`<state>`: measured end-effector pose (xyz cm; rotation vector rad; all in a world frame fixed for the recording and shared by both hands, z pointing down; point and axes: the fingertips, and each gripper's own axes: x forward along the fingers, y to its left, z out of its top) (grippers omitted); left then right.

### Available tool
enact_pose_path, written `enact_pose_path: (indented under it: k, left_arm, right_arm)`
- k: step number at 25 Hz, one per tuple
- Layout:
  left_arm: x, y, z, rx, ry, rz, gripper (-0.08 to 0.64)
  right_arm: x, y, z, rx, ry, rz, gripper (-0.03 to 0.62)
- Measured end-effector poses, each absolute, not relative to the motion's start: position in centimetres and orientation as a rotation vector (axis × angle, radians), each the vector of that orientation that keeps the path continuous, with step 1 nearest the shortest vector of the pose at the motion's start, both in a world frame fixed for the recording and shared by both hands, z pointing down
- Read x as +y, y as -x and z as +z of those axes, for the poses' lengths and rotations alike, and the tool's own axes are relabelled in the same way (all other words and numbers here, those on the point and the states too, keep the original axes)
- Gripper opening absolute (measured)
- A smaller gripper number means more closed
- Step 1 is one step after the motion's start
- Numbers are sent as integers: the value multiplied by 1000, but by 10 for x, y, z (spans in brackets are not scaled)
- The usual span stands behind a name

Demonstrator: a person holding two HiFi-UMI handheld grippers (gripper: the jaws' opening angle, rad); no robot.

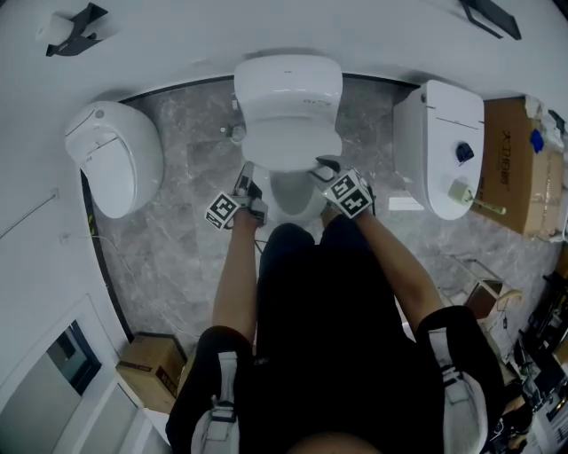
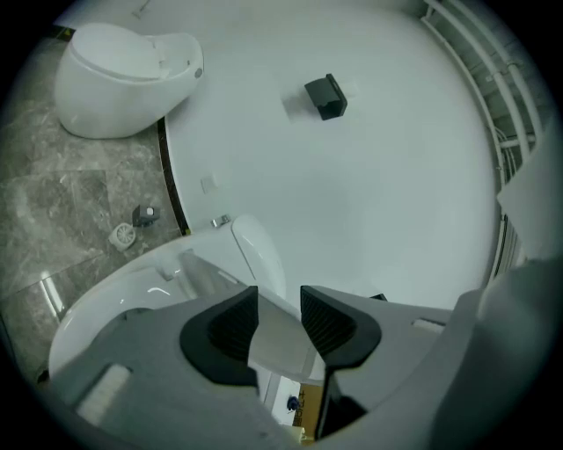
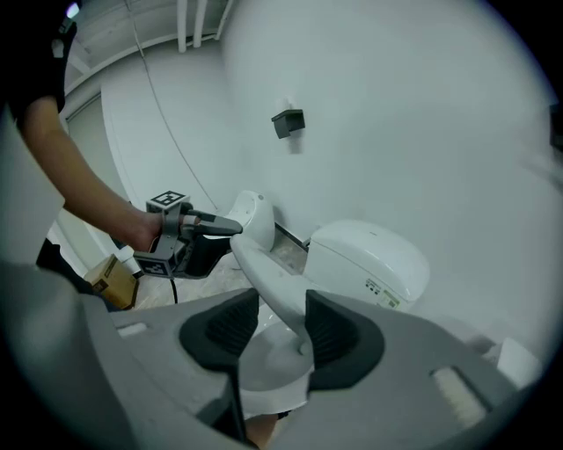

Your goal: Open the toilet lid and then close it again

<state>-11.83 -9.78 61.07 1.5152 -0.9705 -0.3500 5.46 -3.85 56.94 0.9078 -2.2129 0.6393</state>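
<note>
The toilet (image 1: 288, 84) stands against the white wall (image 1: 266, 27), and its lid (image 1: 291, 146) is tilted partway up over the open bowl (image 1: 295, 199). The left hand-held gripper (image 1: 246, 175) is clamped on the left side of the lid's front edge. The right hand-held gripper (image 1: 326, 167) is closed on the same edge at the right, with the rim running between its pads.
</note>
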Motion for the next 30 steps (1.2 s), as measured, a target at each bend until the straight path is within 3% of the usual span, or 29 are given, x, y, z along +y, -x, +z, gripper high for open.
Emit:
enact_pose_path:
  k: [6,13,20,30]
  left_arm:
    - [-90,129,571,-984,-1729,-244,121]
    - [-74,142,540,-1026,-2000,93,11]
    - [-42,132,517,-1010,-2130,300,11]
    - [-30,132,490,-1161,-2101,203,11]
  right_arm:
    - [-73,-68,556,-2244,-932,660,167]
    - [-93,-76,556,-2257,-893,675,166]
    - [-102,-87,559,-2218,-862,635,143]
    - [-138,-102,560,-2221,-837,595,122]
